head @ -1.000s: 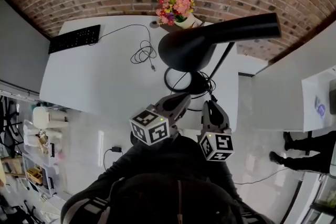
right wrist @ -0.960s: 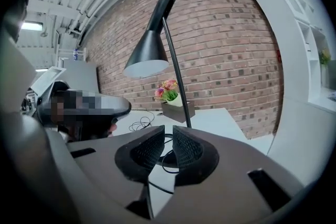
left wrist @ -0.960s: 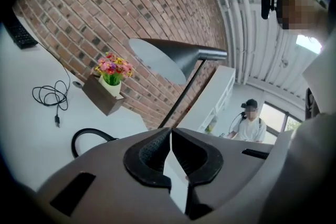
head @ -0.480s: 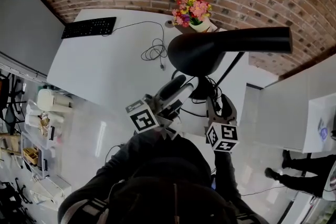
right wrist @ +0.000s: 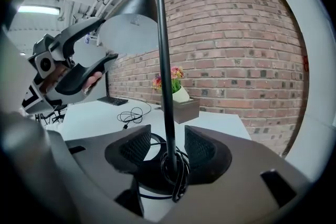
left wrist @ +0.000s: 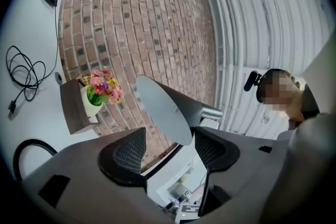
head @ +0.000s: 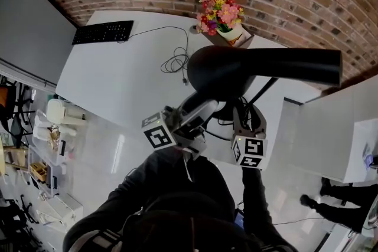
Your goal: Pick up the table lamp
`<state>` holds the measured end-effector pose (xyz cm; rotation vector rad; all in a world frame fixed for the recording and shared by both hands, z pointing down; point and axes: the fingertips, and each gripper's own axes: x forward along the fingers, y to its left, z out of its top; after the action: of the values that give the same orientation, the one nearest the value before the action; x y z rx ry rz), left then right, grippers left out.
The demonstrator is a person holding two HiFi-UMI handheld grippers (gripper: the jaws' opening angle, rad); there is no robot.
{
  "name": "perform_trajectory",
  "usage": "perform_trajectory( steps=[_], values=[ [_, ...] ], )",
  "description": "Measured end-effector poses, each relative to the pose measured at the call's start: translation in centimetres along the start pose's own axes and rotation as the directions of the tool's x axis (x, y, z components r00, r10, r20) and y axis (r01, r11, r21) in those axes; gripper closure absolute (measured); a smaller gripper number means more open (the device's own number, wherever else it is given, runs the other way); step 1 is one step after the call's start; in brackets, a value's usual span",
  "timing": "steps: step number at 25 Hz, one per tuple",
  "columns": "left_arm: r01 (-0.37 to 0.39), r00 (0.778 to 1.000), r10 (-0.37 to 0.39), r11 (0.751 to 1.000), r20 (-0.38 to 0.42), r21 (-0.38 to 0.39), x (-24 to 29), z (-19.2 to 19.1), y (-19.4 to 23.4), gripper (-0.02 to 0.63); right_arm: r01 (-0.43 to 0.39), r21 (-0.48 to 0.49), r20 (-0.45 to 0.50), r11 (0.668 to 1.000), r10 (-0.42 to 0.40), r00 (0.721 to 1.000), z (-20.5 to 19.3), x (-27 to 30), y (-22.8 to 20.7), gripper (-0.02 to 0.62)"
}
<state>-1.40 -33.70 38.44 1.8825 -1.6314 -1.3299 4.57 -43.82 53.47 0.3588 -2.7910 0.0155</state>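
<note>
The lamp (head: 236,71) stands on the table (head: 118,79) near its front edge, with the flowers (head: 220,12) at its 12 o'clock. Over the last second both grippers have gone from shut to wide and are still opening. The left gripper (head: 204,106) has risen to the shade (left wrist: 163,107), which sits at 12 o'clock in its gap, untouched. The right gripper (head: 244,115) straddles the pole (right wrist: 164,60) without contact, so the approach looks complete but the lamp is not yet gripped.

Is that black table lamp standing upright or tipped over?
Upright: the black table lamp stands straight, base on the white table.
</note>
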Motion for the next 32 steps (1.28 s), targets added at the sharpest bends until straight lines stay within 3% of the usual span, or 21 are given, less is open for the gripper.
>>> perform_trajectory(
  steps=[8,12,14,19,25,32],
  values=[
    [0.096,0.994,-0.095,0.995,0.062,-0.026,0.8,1.3,-1.4,0.34,-0.032,0.001,-0.042,0.999,0.032,0.999,-1.5,2.4,0.2,0.41],
    [0.174,0.981,-0.172,0.985,0.085,-0.008,1.0,1.9,-2.7,0.491,0.006,0.0,-0.052,1.0,-0.006,0.999,-1.8,3.0,-0.1,0.434],
    [0.208,0.974,-0.206,0.978,0.098,-0.013,1.0,1.9,-3.2,0.555,0.047,0.008,-0.035,0.999,-0.047,0.998,-1.7,3.1,-0.8,0.546],
    [0.258,0.959,-0.245,0.962,0.142,-0.086,0.8,2.0,-3.2,0.568,0.062,-0.013,-0.026,0.998,-0.062,0.998,-2.1,2.9,-0.9,0.551],
    [0.275,0.955,-0.261,0.957,0.142,-0.087,0.8,2.0,-3.2,0.57,0.067,-0.045,-0.023,0.997,-0.068,0.997,-2.3,2.6,-0.8,0.551],
    [0.289,0.952,-0.273,0.951,0.136,-0.115,0.8,2.0,-3.2,0.575,0.09,-0.009,0.029,0.996,-0.09,0.996,-1.8,2.3,-1.0,0.552]
  ],
)
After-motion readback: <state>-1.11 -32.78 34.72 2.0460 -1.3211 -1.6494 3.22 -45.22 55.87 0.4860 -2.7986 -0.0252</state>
